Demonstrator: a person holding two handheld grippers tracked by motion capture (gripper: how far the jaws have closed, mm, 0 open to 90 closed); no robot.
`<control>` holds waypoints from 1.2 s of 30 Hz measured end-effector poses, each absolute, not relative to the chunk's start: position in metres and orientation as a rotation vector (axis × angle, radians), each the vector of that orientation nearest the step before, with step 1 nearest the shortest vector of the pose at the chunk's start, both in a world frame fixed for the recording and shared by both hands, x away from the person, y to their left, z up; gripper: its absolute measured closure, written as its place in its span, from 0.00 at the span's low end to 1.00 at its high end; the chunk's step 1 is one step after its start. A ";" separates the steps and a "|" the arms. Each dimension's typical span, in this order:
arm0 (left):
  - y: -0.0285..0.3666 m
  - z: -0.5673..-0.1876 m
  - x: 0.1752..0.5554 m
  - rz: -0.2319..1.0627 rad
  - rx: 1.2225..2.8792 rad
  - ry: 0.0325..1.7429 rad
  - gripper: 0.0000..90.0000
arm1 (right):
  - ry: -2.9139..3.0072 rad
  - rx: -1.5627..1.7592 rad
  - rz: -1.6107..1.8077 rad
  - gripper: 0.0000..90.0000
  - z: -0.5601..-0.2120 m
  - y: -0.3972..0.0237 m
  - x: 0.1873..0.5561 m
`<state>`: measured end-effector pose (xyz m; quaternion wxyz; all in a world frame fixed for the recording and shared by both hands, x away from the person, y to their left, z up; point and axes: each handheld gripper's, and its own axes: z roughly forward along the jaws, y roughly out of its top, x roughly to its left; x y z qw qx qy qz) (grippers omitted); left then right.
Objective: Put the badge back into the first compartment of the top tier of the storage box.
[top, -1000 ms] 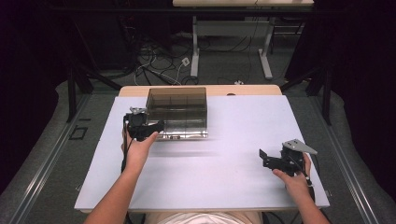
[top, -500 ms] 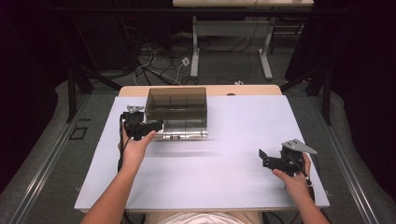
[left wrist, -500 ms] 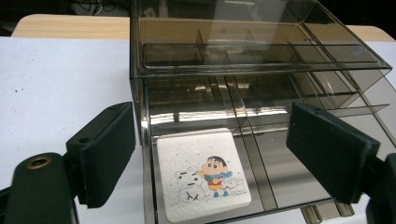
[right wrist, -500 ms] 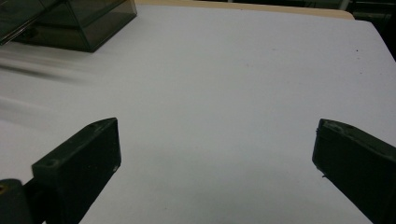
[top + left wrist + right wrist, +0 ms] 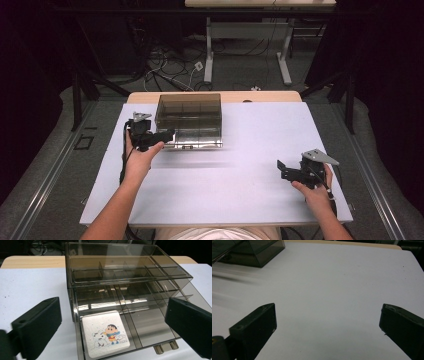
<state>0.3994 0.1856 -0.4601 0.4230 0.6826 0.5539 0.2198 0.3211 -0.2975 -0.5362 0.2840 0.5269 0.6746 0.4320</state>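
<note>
Left tool (image 5: 113, 327), jaws just opened, faces a smoky clear-plastic drawer box (image 5: 125, 282).

A white sheet (image 5: 240, 165) is laid over the table, whose wooden top (image 5: 260, 96) is left bare along the far edge. Beyond that edge, a tangle of cables (image 5: 170, 70) is seen on the grey floor, and the white legs of a second desk (image 5: 285, 55) are seen there too.

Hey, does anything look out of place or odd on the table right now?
One thing: the smoky drawer box has its bottom drawer pulled out, with a cartoon card lying flat in the left section. Nothing looks spilled or damaged.
</note>
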 end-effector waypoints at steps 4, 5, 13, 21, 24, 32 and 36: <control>0.191 -0.456 0.395 0.553 1.700 1.369 0.00 | 1.801 1.415 1.155 0.01 -0.536 -0.297 0.321; 0.192 -0.455 0.394 0.551 1.697 1.364 0.00 | 1.801 1.415 1.154 0.01 -0.536 -0.297 0.321; 0.203 -0.452 0.385 0.548 1.695 1.337 0.00 | 1.801 1.416 1.155 0.01 -0.536 -0.297 0.321; 0.215 -0.455 0.372 0.579 1.695 1.335 0.00 | 1.804 1.405 1.147 0.01 -0.536 -0.297 0.321; 0.220 -0.457 0.367 0.591 1.694 1.336 0.00 | 1.801 1.411 1.149 0.01 -0.536 -0.297 0.321; 0.230 -0.457 0.354 0.603 1.703 1.317 0.00 | 1.809 1.411 1.140 0.01 -0.536 -0.297 0.321; 0.235 -0.457 0.347 0.602 1.705 1.300 0.00 | 1.809 1.412 1.139 0.01 -0.535 -0.297 0.321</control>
